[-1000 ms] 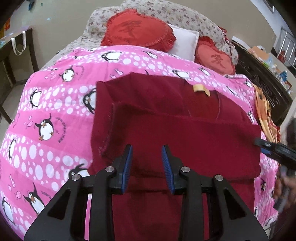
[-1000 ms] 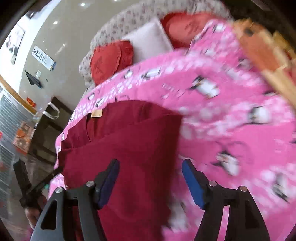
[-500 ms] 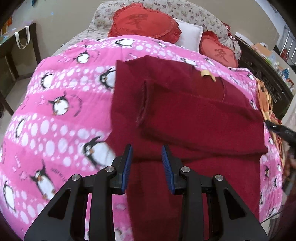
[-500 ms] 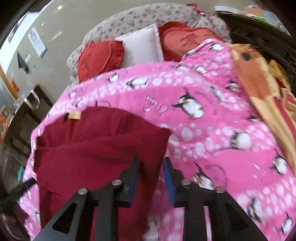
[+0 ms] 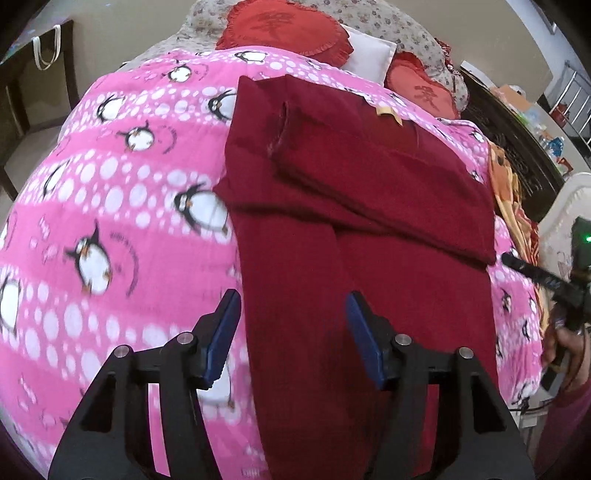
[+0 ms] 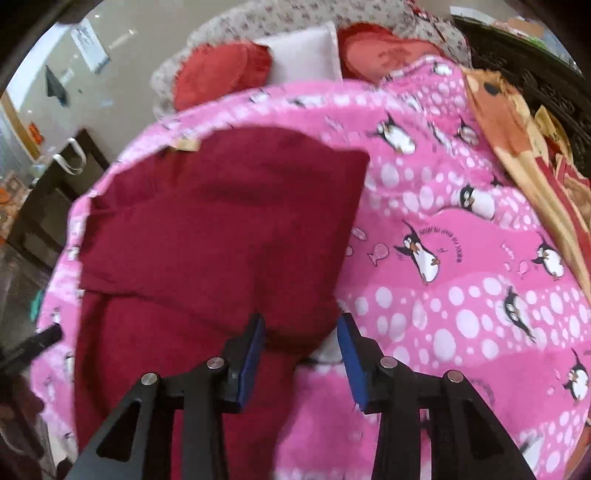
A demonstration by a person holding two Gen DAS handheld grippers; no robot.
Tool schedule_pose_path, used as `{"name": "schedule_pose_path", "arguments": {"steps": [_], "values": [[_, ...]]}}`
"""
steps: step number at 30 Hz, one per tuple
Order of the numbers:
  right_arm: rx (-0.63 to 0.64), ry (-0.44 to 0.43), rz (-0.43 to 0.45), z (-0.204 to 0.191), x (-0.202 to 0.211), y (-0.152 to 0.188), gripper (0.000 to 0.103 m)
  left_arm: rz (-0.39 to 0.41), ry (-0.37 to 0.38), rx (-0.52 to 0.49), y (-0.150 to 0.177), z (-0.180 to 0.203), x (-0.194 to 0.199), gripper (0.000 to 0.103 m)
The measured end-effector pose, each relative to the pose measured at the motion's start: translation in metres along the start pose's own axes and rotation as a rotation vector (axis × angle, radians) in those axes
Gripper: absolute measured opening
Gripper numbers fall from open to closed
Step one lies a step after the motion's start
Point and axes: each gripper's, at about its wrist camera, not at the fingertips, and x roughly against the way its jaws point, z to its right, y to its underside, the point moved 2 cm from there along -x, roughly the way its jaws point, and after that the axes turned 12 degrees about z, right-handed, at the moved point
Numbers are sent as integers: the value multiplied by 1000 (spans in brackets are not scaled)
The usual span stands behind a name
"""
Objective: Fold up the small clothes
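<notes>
Now both the left tool [image 5: 291,334] and right tool [image 6: 301,356], just opening, grip nothing above the maroon garment [image 5: 369,206].

A dark red knitted garment [image 5: 369,206] lies spread on a pink penguin-print blanket [image 5: 110,206] that covers the bed. At twelve o'clock from the garment sit two red heart-shaped cushions [image 5: 288,29] with a white pillow [image 5: 369,55] between them. An orange patterned cloth [image 6: 517,147] lies at three o'clock.

The red garment [image 5: 369,229] runs out of the left wrist view at the bottom, so its lower hem is unseen. In the right wrist view motion blur smears its label [image 6: 186,144] and the cushions [image 6: 218,74]. Whether the right gripper [image 6: 301,332] touches the cloth cannot be told.
</notes>
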Motion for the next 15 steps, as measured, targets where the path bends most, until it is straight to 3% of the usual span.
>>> {"name": "schedule_pose_path", "arguments": {"steps": [4,8,13,15], "values": [[-8,-69,32,-5,40,4,51,-21,-22,-28,19,1,12,59],[-59,-173,-2,-13,59,25,63,-50,-17,-15,40,1,20,59],[-124,-154,-36,-17,26,55,63,-88,-28,3,61,-1,27,59],[-132,-152,-60,-20,5,63,46,-83,-30,-6,65,0,35,59]]}}
